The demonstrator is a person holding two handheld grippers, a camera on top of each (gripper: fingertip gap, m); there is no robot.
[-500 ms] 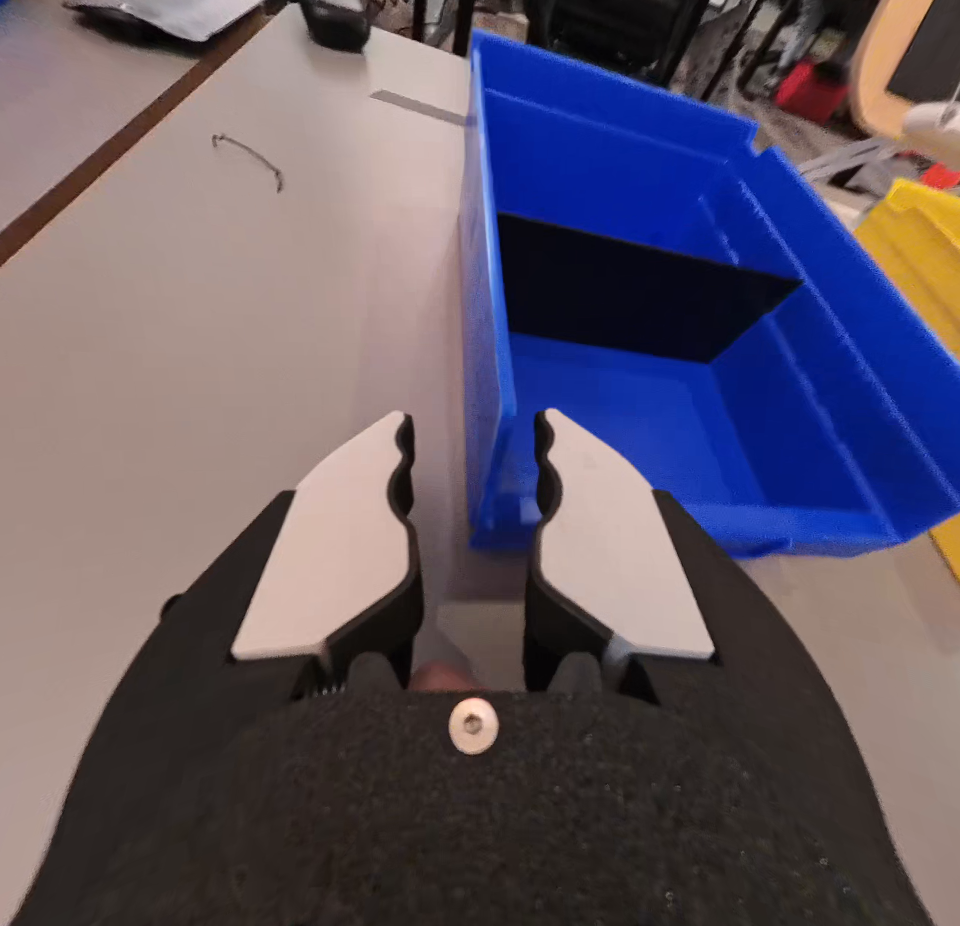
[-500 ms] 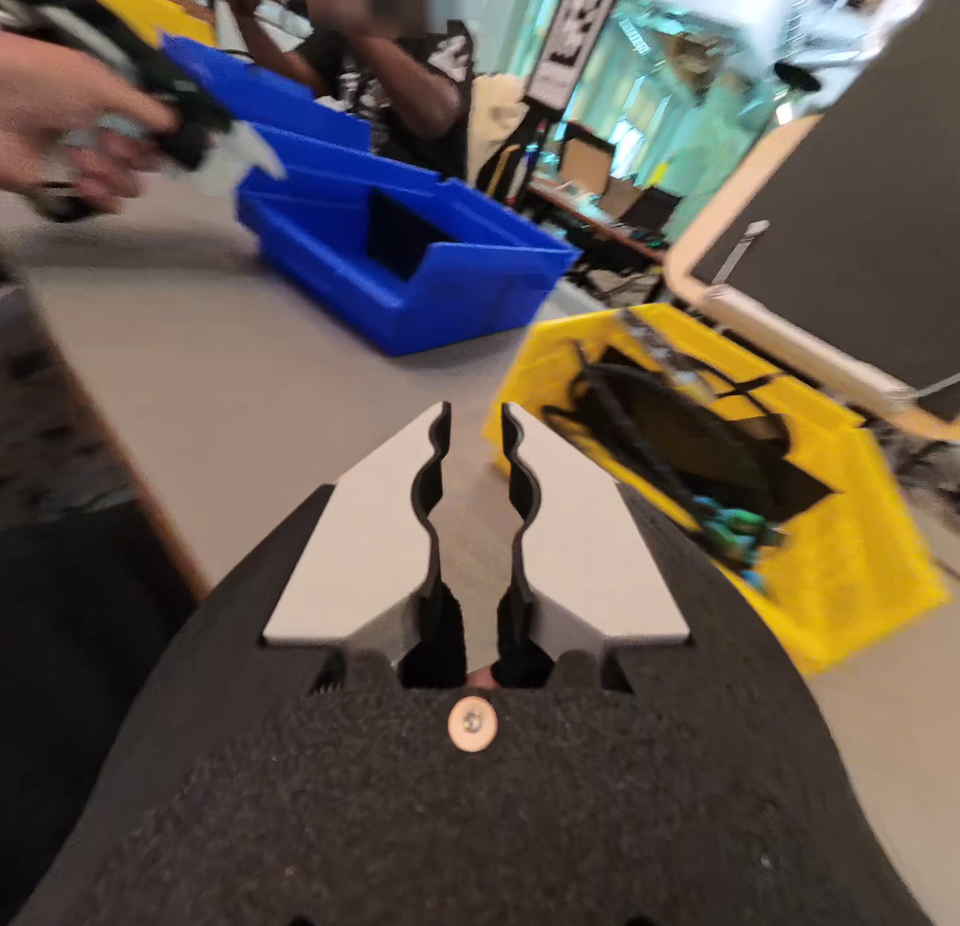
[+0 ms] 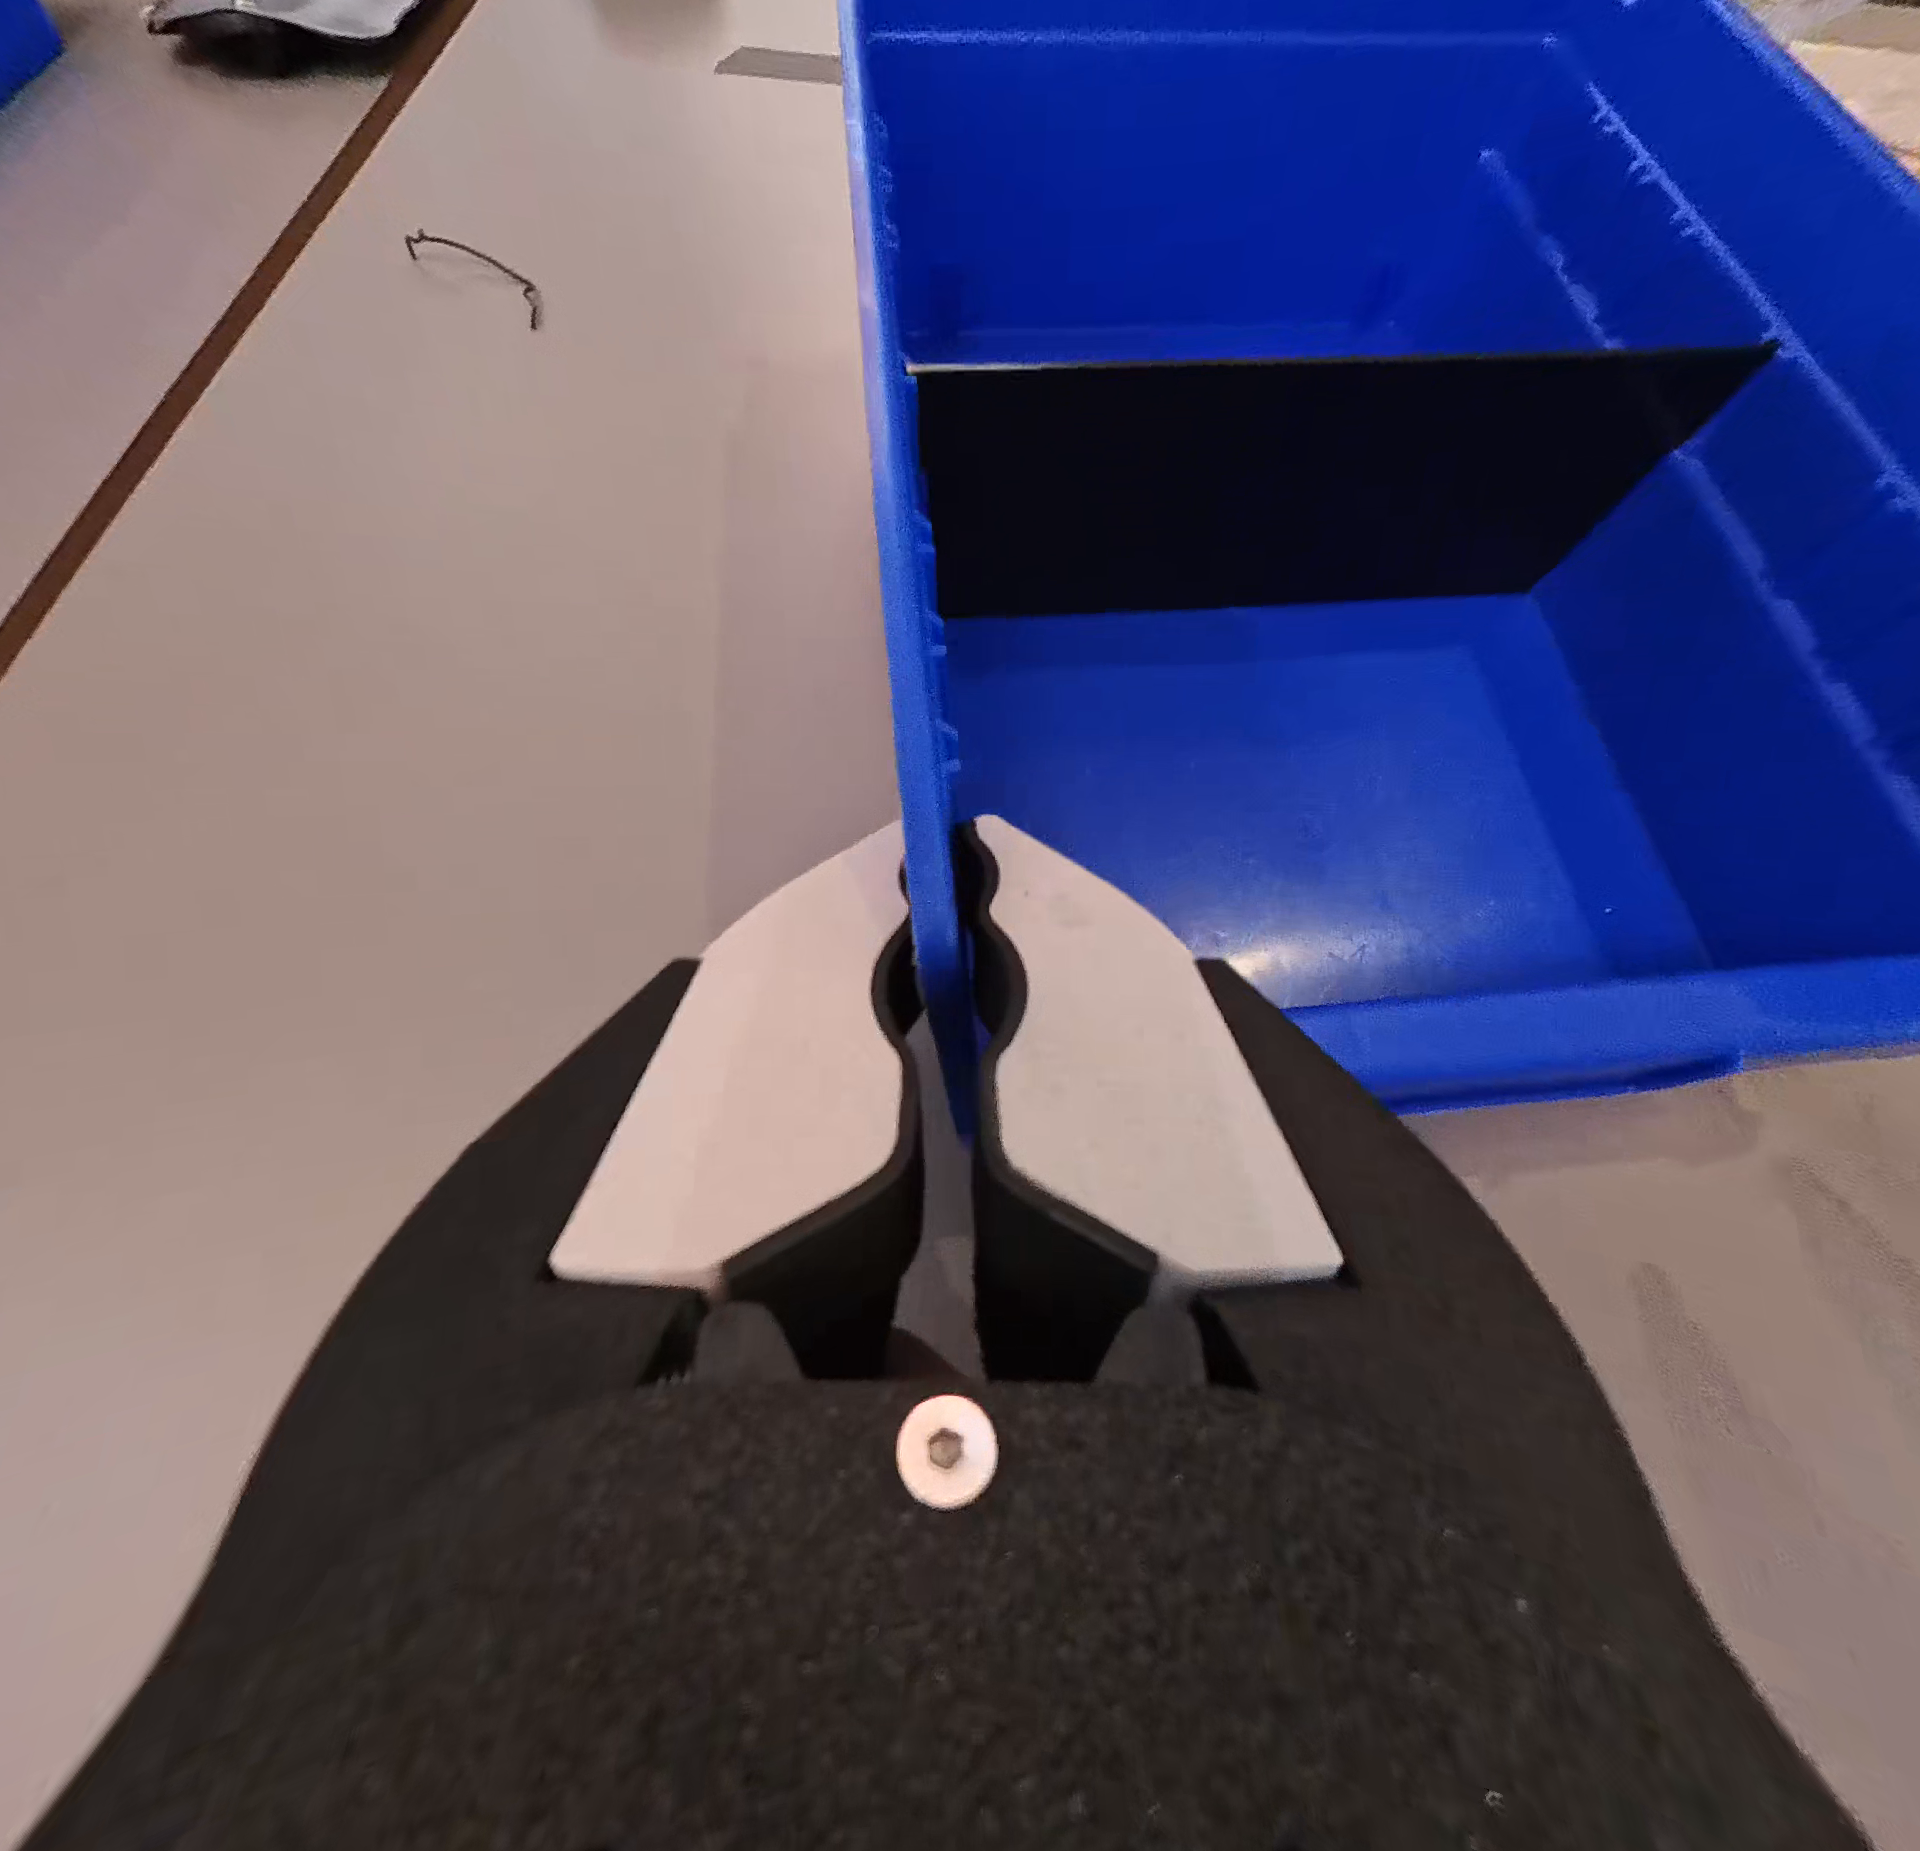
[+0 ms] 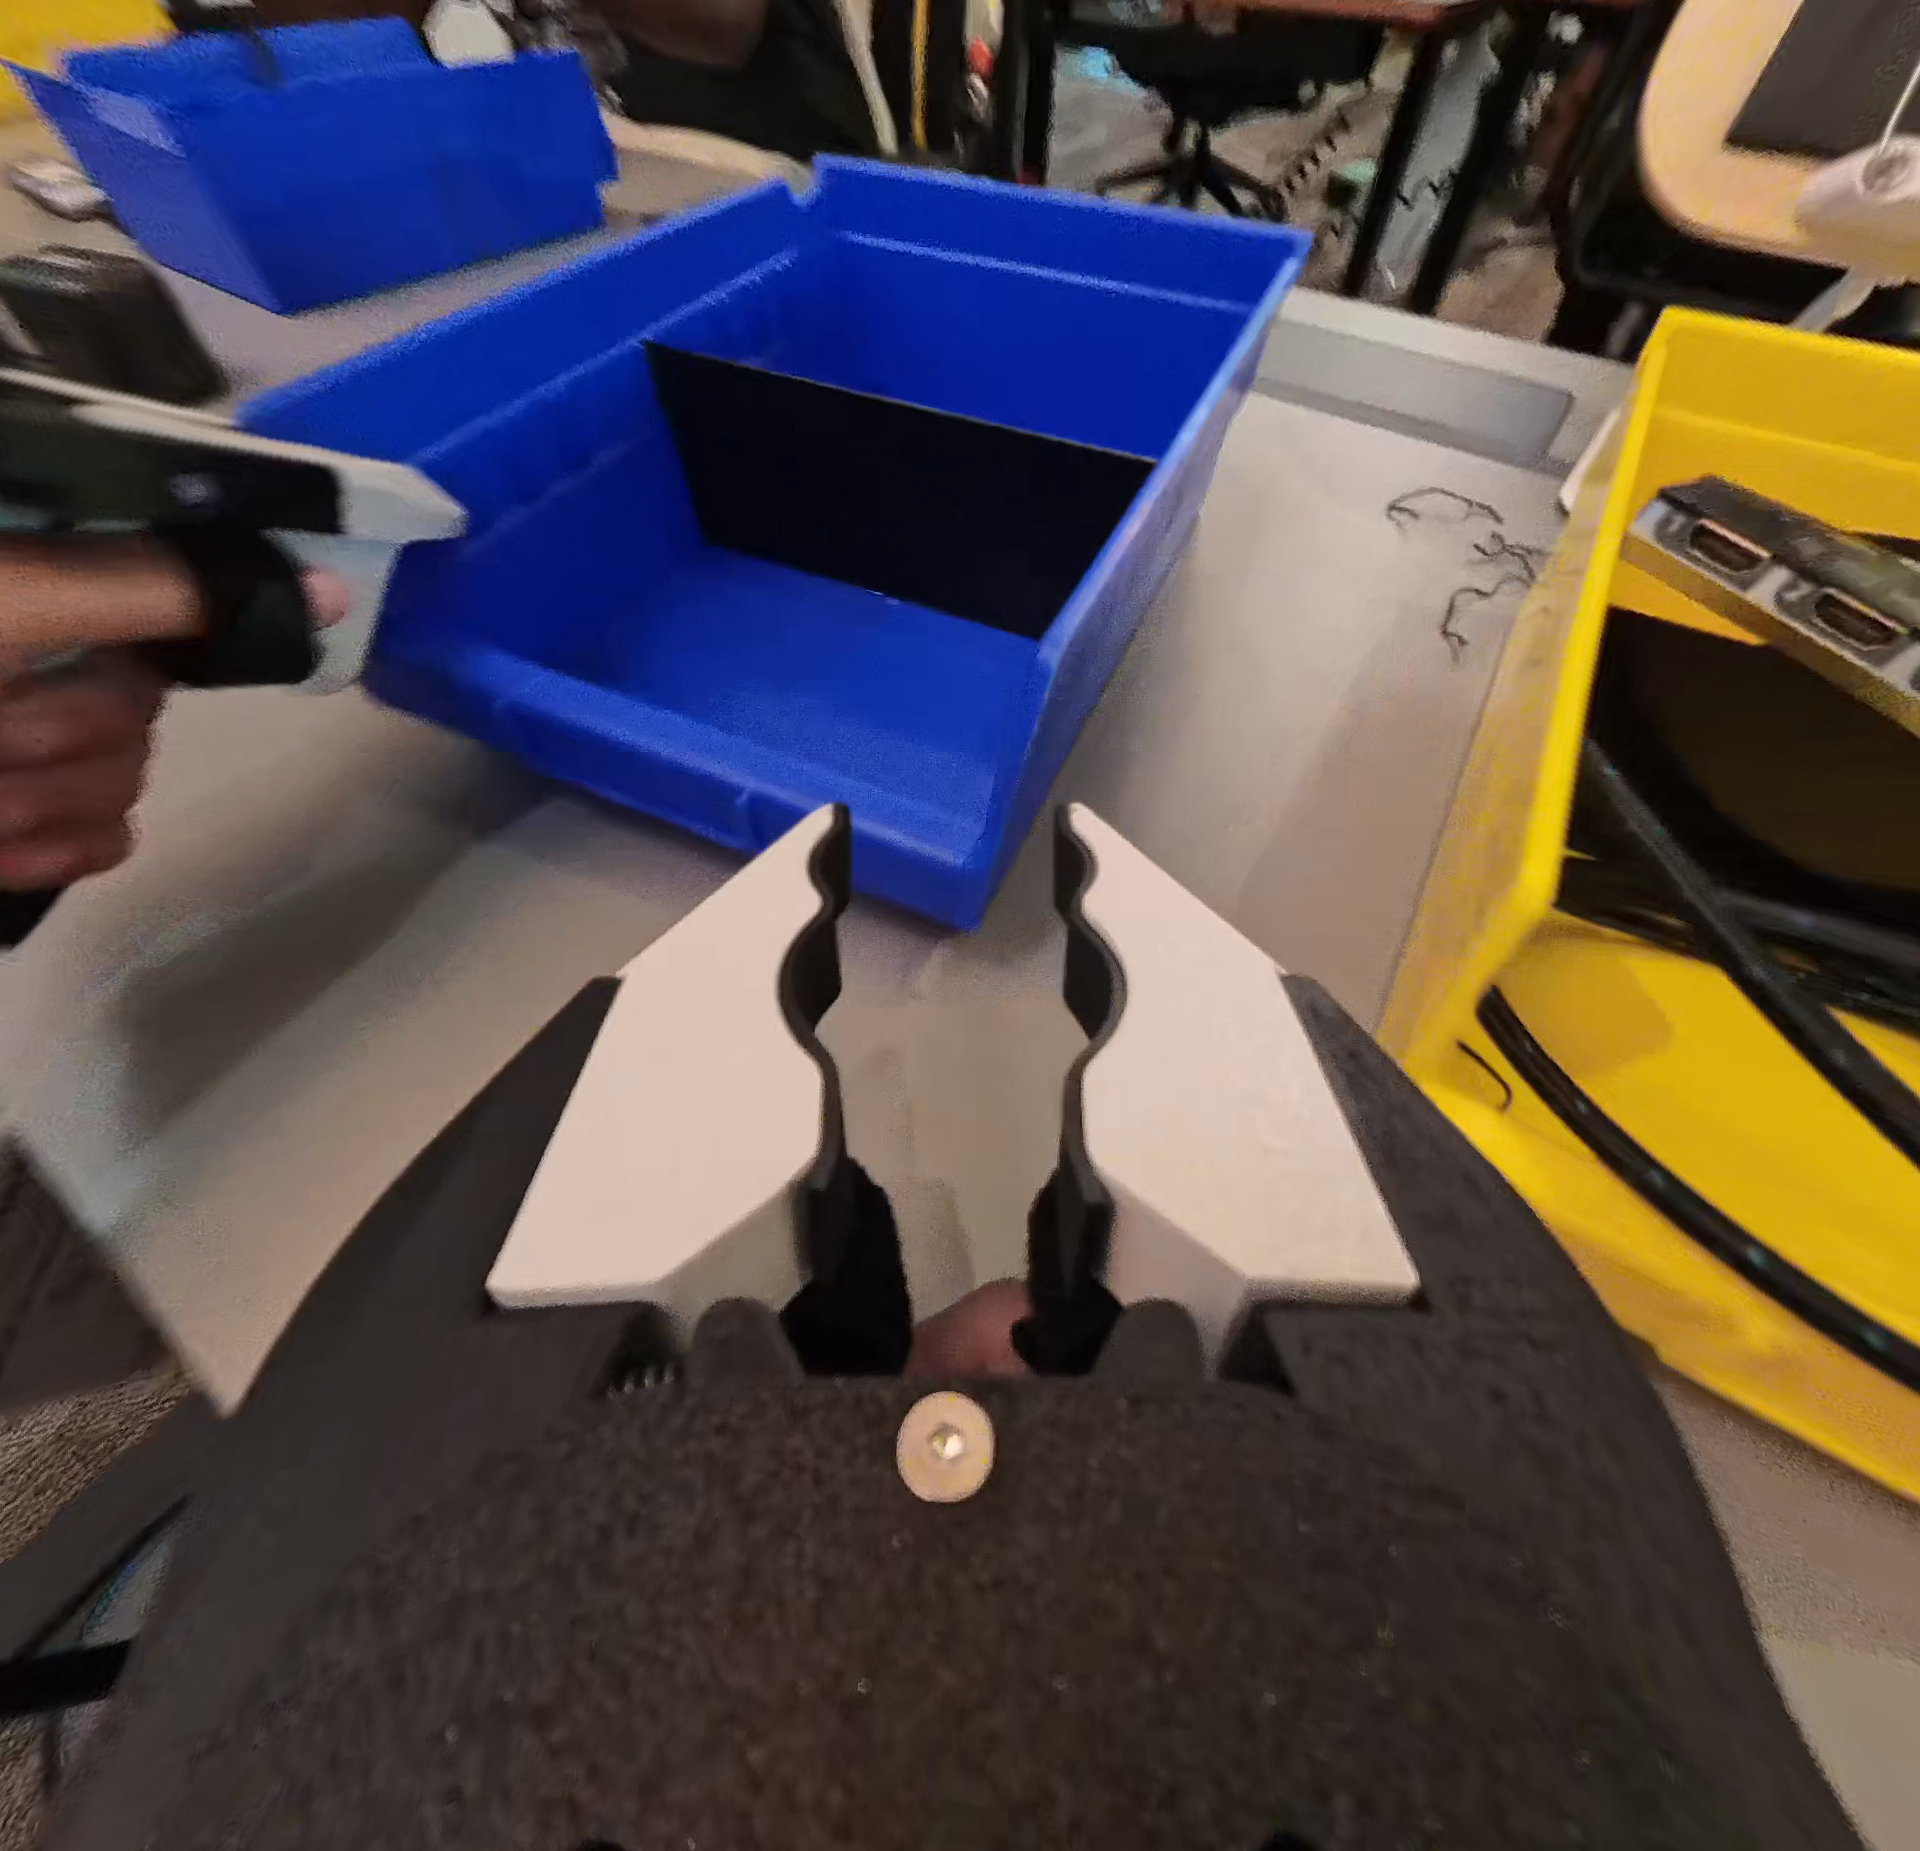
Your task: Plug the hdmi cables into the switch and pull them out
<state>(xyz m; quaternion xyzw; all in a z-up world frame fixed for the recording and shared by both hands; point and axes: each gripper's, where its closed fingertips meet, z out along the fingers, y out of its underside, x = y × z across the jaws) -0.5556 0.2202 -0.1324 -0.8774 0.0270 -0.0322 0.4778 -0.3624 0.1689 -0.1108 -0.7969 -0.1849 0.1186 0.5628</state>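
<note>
Now the left gripper (image 3: 940, 845) pinches the blue bin (image 3: 1351, 814) wall; right fingers (image 4: 1195, 1053) spread wider, empty.

We see each gripper, left gripper (image 3: 940, 954) and right gripper (image 4: 951, 928), with pale grey wedge fingers, wavy black inner pads, a rough black body and one silver hex screw.

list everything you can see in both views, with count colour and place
blue plastic bin with black divider: one, blue, table centre, nothing visible inside
second blue bin: one, blue, far left
yellow plastic bin: one, yellow, right, holds switch and cables
grey hdmi switch: one, grey, propped in yellow bin
black cables: count unclear, black, in yellow bin
thin bent wire: one, dark, on table
grey table: one, grey
left gripper: one, shut on blue bin's near left wall
right gripper: one, open, holding nothing
</note>
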